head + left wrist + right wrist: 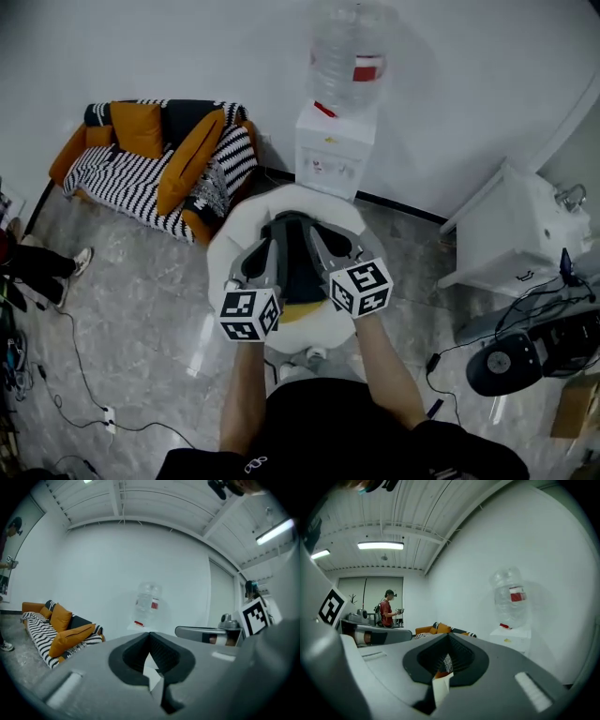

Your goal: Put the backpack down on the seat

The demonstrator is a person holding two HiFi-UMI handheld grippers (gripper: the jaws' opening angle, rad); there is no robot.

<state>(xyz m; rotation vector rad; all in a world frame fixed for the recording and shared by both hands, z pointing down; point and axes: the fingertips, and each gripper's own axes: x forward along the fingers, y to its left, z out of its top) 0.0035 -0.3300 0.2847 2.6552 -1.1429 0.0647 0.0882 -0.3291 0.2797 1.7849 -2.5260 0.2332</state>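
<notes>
Left tongs [151,641] and right tongs [447,644] are pressed together, no strap between them. The dark backpack [296,267] over the white seat [230,246] looks soft, floppy and probably light; its top loop seems best to grip.

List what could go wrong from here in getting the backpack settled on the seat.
1. The right gripper is shut on only a thin pale-and-orange strip; so slight a hold might slip and drop the backpack.
2. The round white seat looks barely wider than the backpack, so an off-centre landing could slide off.
3. The water dispenser stands close behind the seat; a forward swing might knock it.
</notes>
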